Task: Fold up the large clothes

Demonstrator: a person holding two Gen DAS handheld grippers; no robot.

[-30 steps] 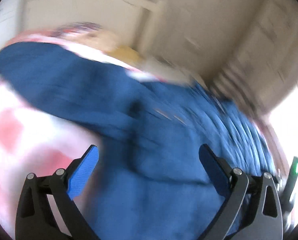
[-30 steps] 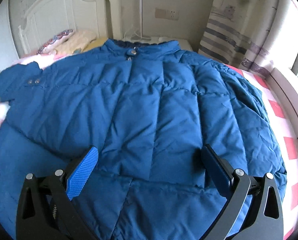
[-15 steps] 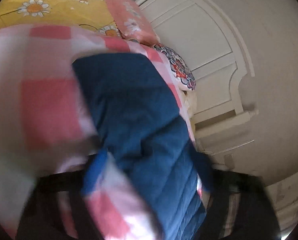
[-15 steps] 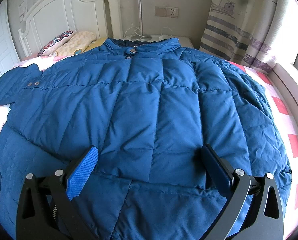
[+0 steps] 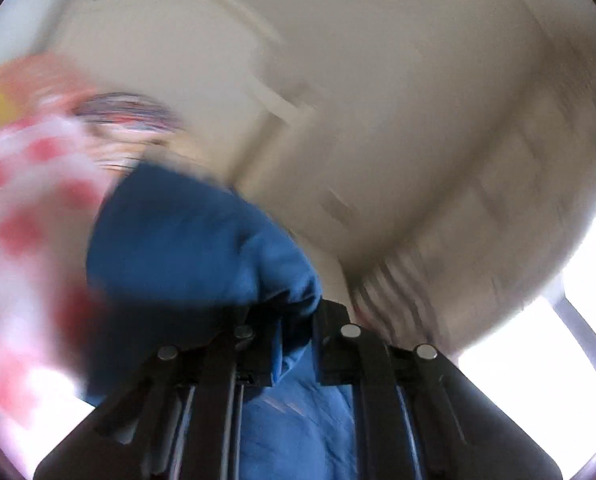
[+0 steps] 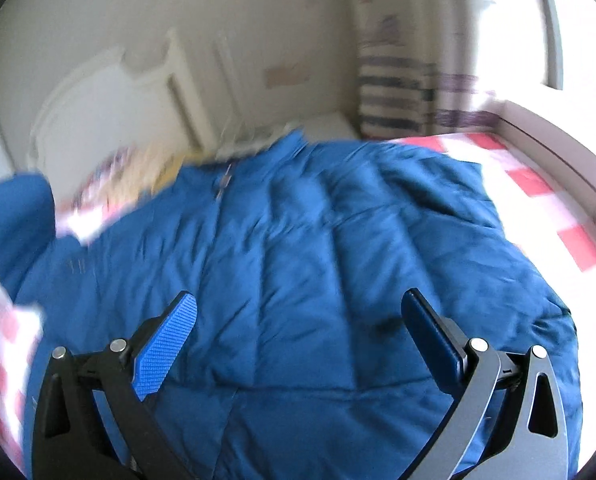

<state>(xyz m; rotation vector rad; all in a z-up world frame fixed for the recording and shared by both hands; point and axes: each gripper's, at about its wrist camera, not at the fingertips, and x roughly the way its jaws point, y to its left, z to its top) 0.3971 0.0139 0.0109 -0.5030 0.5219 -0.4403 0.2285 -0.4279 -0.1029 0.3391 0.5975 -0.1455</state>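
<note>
The left gripper (image 5: 294, 344) is clenched on a fold of the blue down jacket (image 6: 310, 280), apparently its sleeve (image 5: 202, 248): its two fingers are drawn close together with bunched blue fabric pinched between them, and the cloth bulges up and away to the left just ahead of the tips. This claw is tilted upward, so that beyond the held cloth its camera looks at the cream wall and the white headboard (image 5: 202, 12), with the pink-and-white checked bedsheet (image 5: 22, 216) off to its left; the view is blurred. The right gripper (image 6: 298, 340) is released, its blue-padded fingers (image 6: 166, 344) spread wide, and it hangs above the lower front of the jacket without touching it. The jacket lies spread front-up on the bed directly ahead of and beneath this claw, collar at the far end near the headboard. To the claw's far left, the sleeve end (image 6: 18, 208) rises off the sheet. To its right the checked sheet shows beside the jacket, and a striped curtain (image 6: 394, 96) hangs beyond.
</note>
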